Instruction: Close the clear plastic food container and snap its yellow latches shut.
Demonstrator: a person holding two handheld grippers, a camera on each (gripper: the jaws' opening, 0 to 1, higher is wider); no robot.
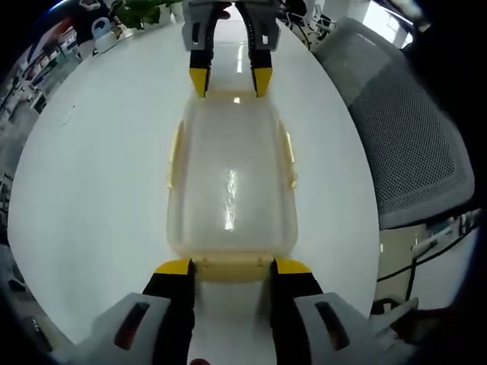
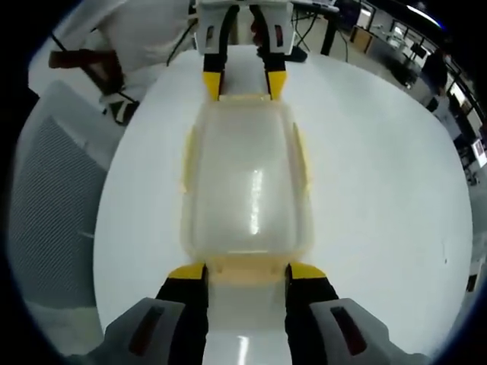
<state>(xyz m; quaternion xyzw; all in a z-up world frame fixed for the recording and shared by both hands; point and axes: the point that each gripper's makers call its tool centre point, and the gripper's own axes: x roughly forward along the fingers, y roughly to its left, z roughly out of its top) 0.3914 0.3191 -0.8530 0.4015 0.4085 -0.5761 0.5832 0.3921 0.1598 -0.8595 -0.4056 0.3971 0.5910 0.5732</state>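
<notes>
You have one claw at each short end of the clear container, which lies mid-frame on the white surface, so both end latches can likely be pressed at once. Your left claw stands open astride the near yellow latch, gripping nothing; your right claw likewise. The lid looks seated, cloudy-clear, with pale yellow latches along its sides.
</notes>
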